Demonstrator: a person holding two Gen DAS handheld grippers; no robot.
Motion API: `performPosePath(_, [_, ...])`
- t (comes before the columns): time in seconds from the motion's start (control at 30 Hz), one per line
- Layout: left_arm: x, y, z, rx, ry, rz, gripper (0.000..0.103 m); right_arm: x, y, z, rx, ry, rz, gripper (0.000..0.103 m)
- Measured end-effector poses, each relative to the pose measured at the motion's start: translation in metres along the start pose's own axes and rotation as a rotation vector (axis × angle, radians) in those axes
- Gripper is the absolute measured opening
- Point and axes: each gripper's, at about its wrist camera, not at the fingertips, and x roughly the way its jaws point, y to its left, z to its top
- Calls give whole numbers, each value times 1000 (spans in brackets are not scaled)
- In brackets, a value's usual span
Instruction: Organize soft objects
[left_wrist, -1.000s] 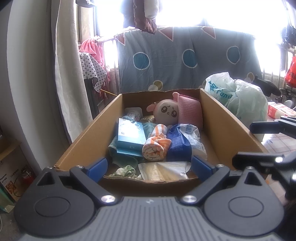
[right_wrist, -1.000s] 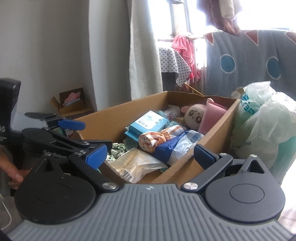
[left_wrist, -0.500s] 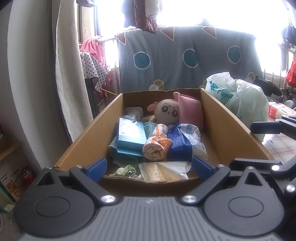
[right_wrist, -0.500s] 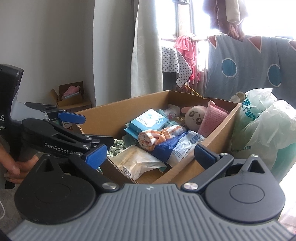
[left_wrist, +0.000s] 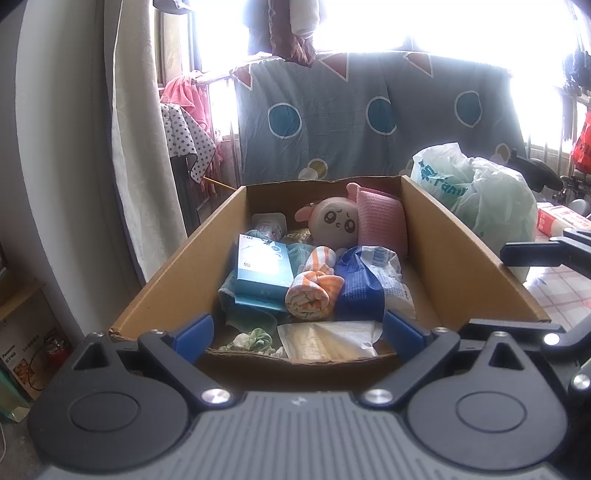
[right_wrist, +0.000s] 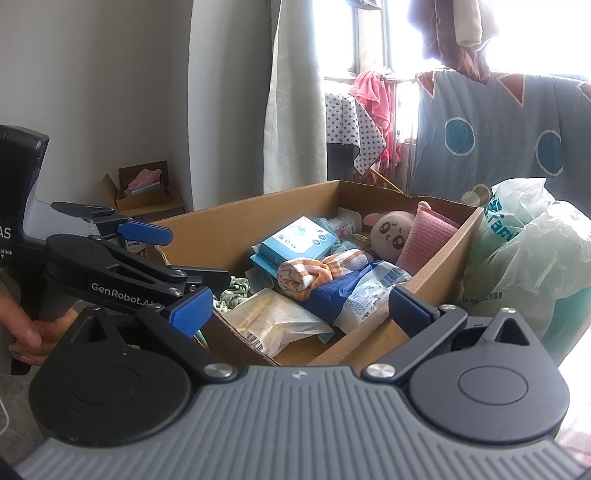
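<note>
Both the left tool (left_wrist: 297, 328) and the right tool (right_wrist: 301, 304) are held spread and empty before the cardboard box (left_wrist: 461, 254). The soft objects, a rolled striped towel (left_wrist: 314, 291) and a plush doll (left_wrist: 338, 221) among them, are found piled loosely inside it; whether sorting remains cannot be told.

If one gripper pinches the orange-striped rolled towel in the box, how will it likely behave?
The orange-striped towel looks like soft cloth, so it would probably compress and feel light. Its knotted end may keep the roll together, though loose folds could sag. It rests on other packets in the cardboard box, so it might drag neighbours slightly.
</note>
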Motion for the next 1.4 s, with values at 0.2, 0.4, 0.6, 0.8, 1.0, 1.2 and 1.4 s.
performPosePath(0.2, [0, 0, 0, -1, 0, 2, 99, 0, 1, 0, 2, 0, 1, 102])
performPosePath(0.4, [0, -1, -1, -5, -4, 14, 99, 0, 1, 0, 8, -1, 4, 102])
performPosePath(0.6, [-1, -1, -1, -3, 0, 13, 99, 0, 2, 0, 3, 1, 0, 102])
performPosePath(0.8, [0, -1, 0, -12, 5, 13, 99, 1, 2, 0, 0, 2, -2, 102])
performPosePath(1.0, [-1, -2, -1, -13, 3, 15, 99, 1, 1, 0, 0, 2, -2, 102])
performPosePath(1.2, [-1, -1, 0, -14, 14, 19, 100, 0, 1, 0, 1, 2, 0, 102])
performPosePath(1.4, [-1, -1, 0, -16, 10, 23, 100, 0, 1, 0, 1, 3, -1, 102])
